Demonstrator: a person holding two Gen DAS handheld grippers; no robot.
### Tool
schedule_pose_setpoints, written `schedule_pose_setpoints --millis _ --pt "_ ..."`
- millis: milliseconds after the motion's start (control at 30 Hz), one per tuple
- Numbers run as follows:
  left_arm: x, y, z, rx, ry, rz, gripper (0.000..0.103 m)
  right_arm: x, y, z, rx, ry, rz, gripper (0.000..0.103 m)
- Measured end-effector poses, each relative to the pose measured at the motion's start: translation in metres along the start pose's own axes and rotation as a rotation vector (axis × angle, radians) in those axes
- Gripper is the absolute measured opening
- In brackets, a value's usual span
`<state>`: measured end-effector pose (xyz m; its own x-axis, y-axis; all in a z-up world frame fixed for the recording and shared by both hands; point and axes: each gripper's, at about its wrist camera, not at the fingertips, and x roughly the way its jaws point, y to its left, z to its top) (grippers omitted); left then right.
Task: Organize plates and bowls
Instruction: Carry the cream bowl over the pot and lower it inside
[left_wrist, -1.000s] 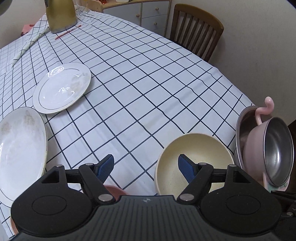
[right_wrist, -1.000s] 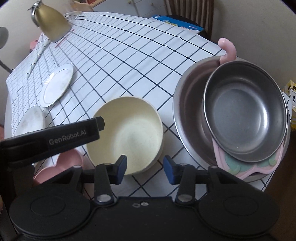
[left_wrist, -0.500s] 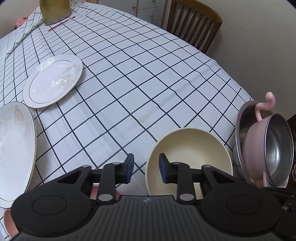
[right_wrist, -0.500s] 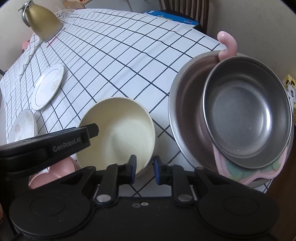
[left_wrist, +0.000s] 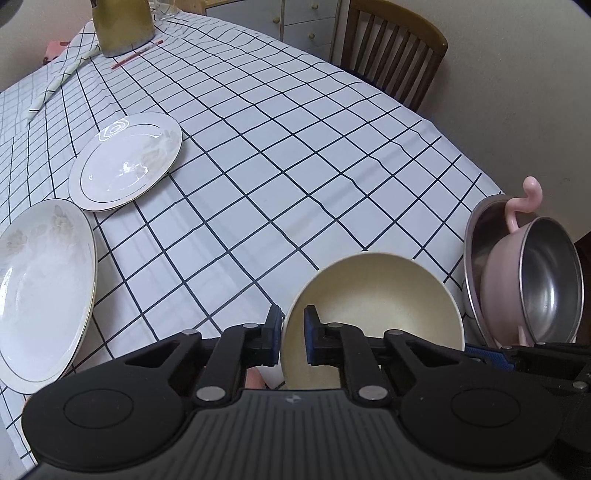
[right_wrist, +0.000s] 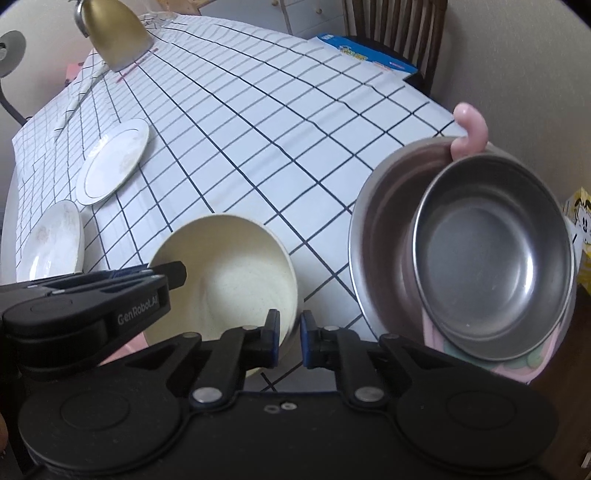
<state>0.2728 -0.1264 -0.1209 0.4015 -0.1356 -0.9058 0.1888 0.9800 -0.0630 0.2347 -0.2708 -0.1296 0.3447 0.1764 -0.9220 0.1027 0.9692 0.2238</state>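
A cream bowl (left_wrist: 373, 317) sits on the checked tablecloth near the front edge; it also shows in the right wrist view (right_wrist: 236, 277). My left gripper (left_wrist: 292, 341) is shut on the bowl's left rim. My right gripper (right_wrist: 290, 341) is shut on its right rim. To the right, a steel bowl (right_wrist: 495, 254) in a pink holder rests inside a larger steel bowl (right_wrist: 384, 236). Two white plates lie at the left: one farther (left_wrist: 125, 160), one nearer (left_wrist: 40, 284).
A gold kettle (left_wrist: 122, 26) and a folded cloth stand at the far left of the table. A wooden chair (left_wrist: 395, 51) is behind the table. A pink dish (right_wrist: 129, 345) lies under my left gripper. The table's right edge runs beside the steel bowls.
Both grippers have closed from open onto the cream bowl's rim, left on its left side, right on its right side. The bowl looks slightly raised or tilted.
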Motion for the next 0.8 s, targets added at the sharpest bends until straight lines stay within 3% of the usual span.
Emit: schedule_pose_setpoints --millis 433,800 --pt "-0.064 -0.023 -0.005 0.029 -0.083 -0.039 0.012 -0.053 -0.008 -0.001 -0.049 -0.067 0.005 0.009" --pt "-0.106 -0.066 -0.006 0.106 -0.144 -0.061 0.012 -0.103 -0.030 -0.009 -0.027 -0.146 -0.024 0.008"
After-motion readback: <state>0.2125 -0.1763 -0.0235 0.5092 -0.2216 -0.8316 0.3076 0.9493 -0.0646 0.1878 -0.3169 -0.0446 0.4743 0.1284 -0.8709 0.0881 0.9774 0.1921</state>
